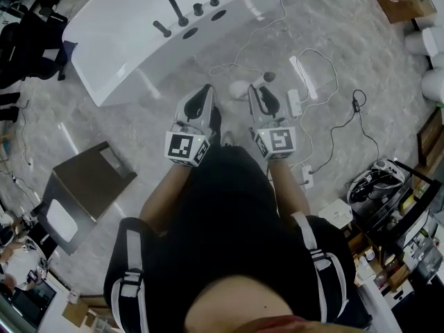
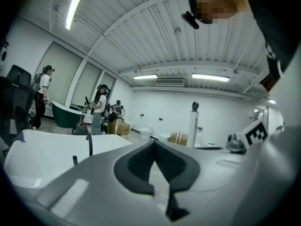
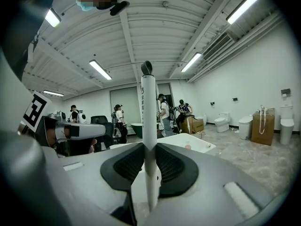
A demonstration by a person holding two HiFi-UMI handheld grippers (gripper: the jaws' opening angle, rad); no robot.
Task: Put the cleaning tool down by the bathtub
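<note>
The cleaning tool handle (image 3: 148, 107), judged stiff, light and slippery, is pinched on its shaft by the right gripper (image 3: 149, 147); the left gripper (image 2: 154, 147) is pressed together, empty.

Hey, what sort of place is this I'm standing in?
Probably a large indoor hall fitted out as a bathroom mock-up or showroom, not a home: a white bathtub stands free on the grey floor, toilets line one wall, and a dark green tub sits farther off.
</note>
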